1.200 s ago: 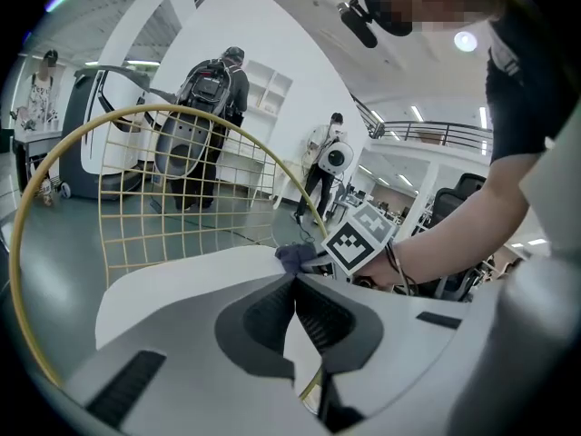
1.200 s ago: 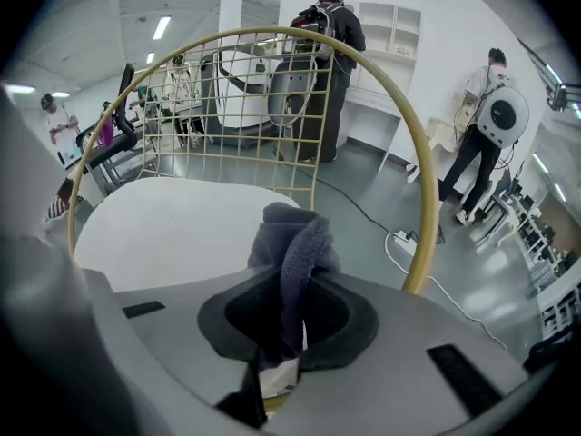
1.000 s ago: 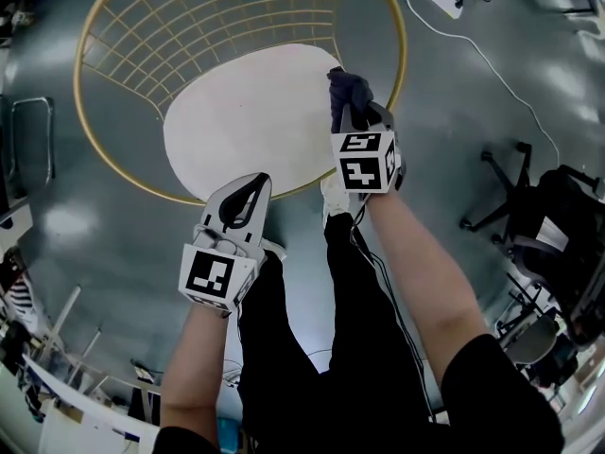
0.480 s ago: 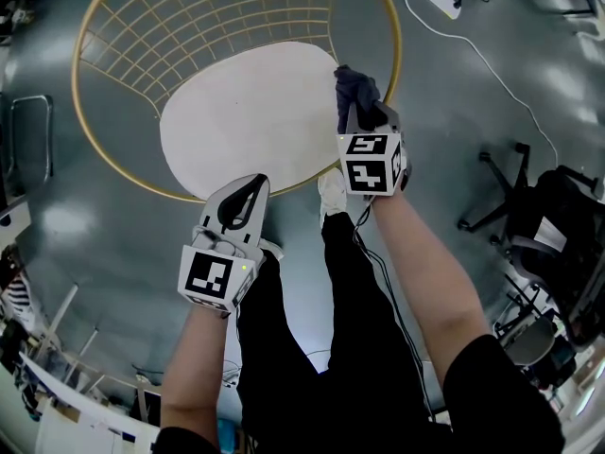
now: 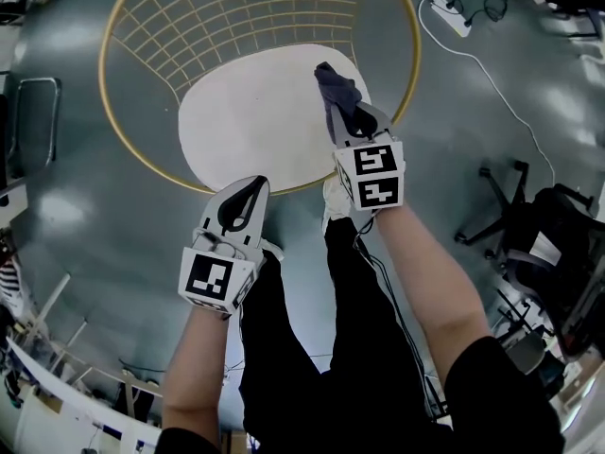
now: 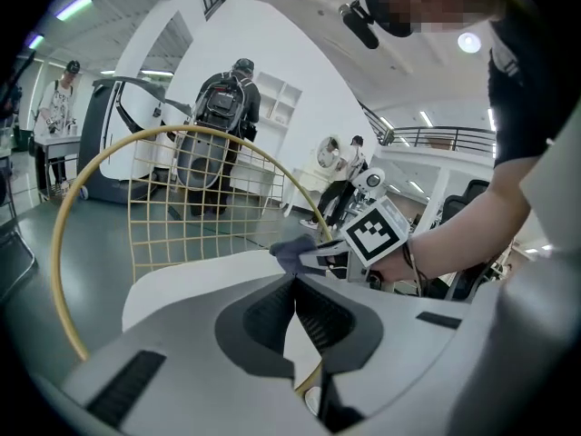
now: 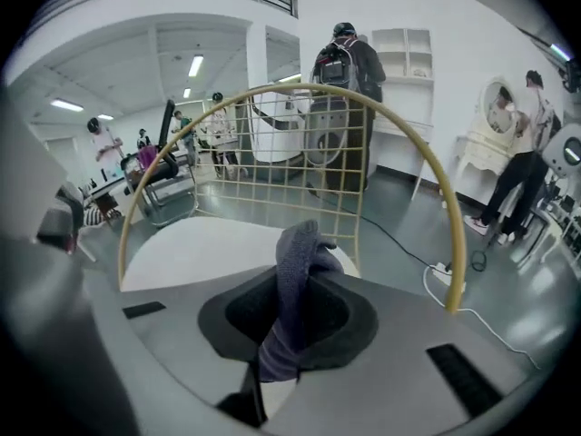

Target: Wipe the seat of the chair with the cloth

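A round chair with a gold wire frame has a white seat seen from above. My right gripper is shut on a dark grey-blue cloth, which hangs over the seat's right edge. In the right gripper view the cloth stands up between the jaws, with the white seat beyond. My left gripper sits at the seat's near edge, shut with nothing in it. From the left gripper view the seat and the cloth show ahead.
The chair's wire back rises behind the seat. A power strip with a white cable lies on the grey floor to the right. Office chairs stand at the right. Several people stand in the background.
My right gripper has carried the cloth leftward and farther out, from the chair's gold rim onto the right edge of the seat. The left gripper has stayed put.
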Available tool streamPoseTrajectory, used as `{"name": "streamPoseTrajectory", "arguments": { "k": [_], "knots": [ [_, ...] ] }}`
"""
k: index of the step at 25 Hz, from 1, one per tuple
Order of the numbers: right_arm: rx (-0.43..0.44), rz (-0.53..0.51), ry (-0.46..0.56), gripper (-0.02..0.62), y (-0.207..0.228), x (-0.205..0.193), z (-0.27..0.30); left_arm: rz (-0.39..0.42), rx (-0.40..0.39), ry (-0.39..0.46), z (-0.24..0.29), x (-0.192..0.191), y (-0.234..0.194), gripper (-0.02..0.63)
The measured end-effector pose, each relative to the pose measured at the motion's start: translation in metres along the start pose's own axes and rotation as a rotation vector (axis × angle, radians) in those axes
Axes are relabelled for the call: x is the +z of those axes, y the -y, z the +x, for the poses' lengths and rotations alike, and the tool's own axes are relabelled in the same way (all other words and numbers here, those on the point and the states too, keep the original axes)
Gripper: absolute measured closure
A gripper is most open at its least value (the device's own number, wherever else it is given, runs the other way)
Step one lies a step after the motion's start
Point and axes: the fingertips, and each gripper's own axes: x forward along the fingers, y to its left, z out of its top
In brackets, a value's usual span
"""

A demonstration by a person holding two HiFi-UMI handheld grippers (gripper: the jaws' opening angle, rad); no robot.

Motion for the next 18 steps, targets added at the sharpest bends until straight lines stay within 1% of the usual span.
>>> {"name": "streamPoseTrajectory", "arguments": {
  "k": [3,8,14,18],
  "knots": [
    [0.096,0.006,0.021,0.54,-0.034,0.016,0.01,-0.01,0.031,0.005,-0.014,-0.002,-0.01,0.589],
    [0.267,0.01,0.037,0.54,-0.104,0.042,0.032,-0.037,0.083,0.019,-0.043,-0.006,-0.04,0.589],
    [0.498,-0.013,0.005,0.54,-0.193,0.058,0.056,-0.064,0.132,0.03,-0.075,-0.015,-0.074,0.589],
    [0.609,-0.06,-0.025,0.541,-0.245,0.062,0.07,-0.087,0.159,0.036,-0.089,-0.022,-0.095,0.589]
  ]
}}
